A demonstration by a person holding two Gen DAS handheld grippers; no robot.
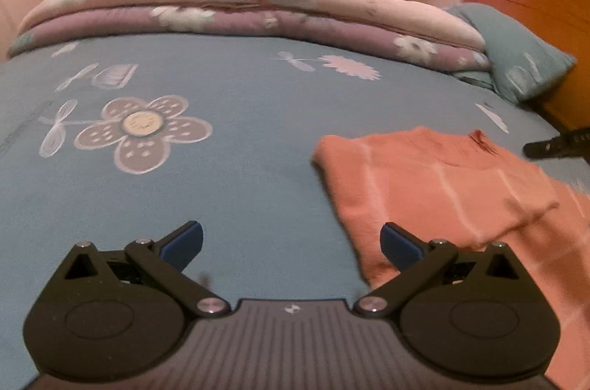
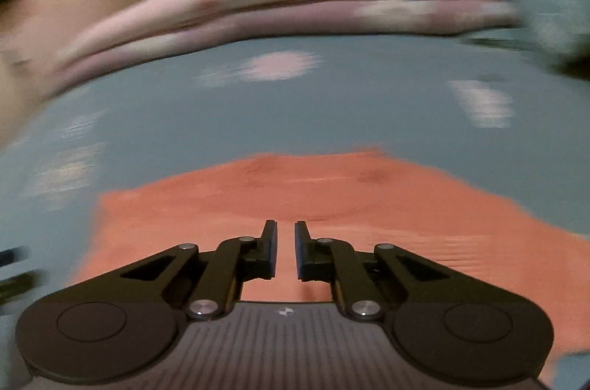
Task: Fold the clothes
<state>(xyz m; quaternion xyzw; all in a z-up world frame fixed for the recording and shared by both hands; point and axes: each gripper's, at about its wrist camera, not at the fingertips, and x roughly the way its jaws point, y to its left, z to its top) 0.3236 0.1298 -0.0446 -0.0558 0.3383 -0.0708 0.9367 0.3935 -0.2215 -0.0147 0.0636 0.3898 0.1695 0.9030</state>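
An orange cloth with pale check lines (image 1: 461,190) lies flat on the blue flowered bedsheet (image 1: 239,190), partly folded, with a loose corner turned up at its near right. My left gripper (image 1: 291,246) hovers over the sheet just left of the cloth's near edge, its jaws wide open and empty. The right wrist view is blurred. In it my right gripper (image 2: 285,249) hangs above the middle of the orange cloth (image 2: 332,198). Its fingers stand almost together, only a slim slit shows between them, and nothing is held.
A folded floral quilt (image 1: 239,6) lies along the far side of the bed. A blue pillow (image 1: 516,58) rests against the wooden headboard (image 1: 553,13) at the right. A black part (image 1: 556,146) pokes in from the right edge beyond the cloth. A bright curtained window stands behind.
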